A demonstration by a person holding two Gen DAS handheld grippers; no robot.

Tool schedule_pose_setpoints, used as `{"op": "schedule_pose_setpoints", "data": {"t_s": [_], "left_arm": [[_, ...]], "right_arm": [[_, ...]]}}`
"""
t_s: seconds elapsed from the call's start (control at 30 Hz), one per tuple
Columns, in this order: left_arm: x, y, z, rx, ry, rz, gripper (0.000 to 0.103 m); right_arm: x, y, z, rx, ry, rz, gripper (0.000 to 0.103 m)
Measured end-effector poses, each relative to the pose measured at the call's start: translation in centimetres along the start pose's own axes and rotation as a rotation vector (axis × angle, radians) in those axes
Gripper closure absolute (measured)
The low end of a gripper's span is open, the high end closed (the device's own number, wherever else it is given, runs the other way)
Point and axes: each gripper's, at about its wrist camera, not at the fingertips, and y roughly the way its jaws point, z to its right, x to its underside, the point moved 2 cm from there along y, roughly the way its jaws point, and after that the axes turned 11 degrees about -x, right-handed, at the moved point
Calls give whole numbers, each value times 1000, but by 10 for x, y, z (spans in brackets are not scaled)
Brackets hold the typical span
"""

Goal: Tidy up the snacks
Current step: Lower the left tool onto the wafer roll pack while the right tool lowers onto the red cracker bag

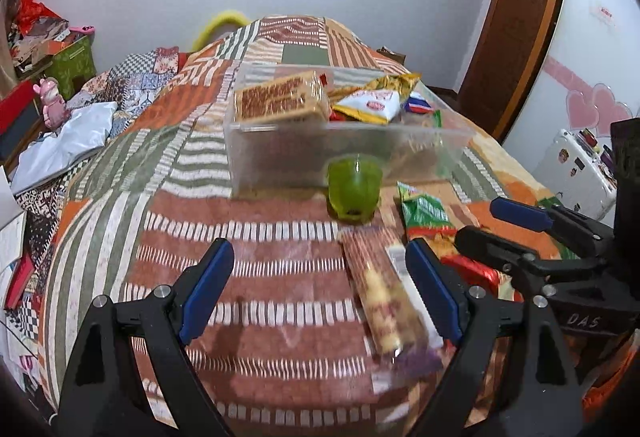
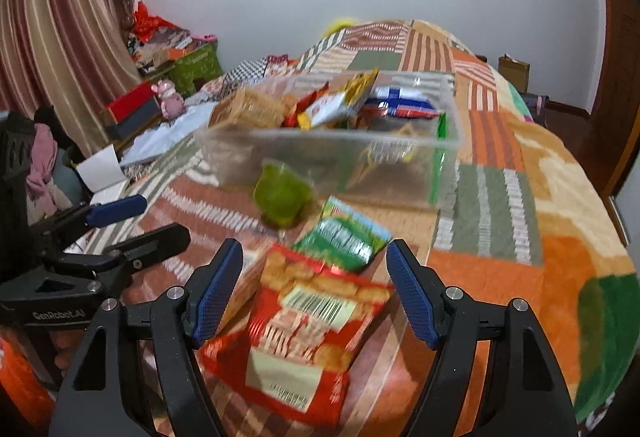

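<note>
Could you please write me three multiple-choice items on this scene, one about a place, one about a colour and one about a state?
1. Where does the green jelly cup sit?
A. inside the clear bin
B. on the bedspread in front of the clear bin
C. in a gripper

2. What colour is the snack bag between the right gripper fingers?
A. mainly red
B. blue
C. black

3. How is the left gripper set?
A. shut on the cup
B. shut on nothing
C. open

Answers:
1 B, it stands outside the clear bin front wall.
2 A, red wrapper picturing biscuits.
3 C, fingers wide apart, clamping nothing.

Red snack bag [image 2: 298, 329] print blurred, unreadable.
</note>
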Motion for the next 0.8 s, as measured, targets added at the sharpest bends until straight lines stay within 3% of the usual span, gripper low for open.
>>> {"op": "schedule_pose_setpoints", "data": {"t_s": [0.23, 0.57, 0.8], "left_arm": [[7, -2, 10, 15, 18, -14, 15], [13, 7, 28, 60, 27, -49, 15], [19, 21, 32, 51, 34, -87, 15]], "right_arm": [[17, 5, -2, 71, -46, -45, 29], [27, -6, 15, 10, 30, -51, 29], [33, -10, 17, -36, 38, -62, 29]]}}
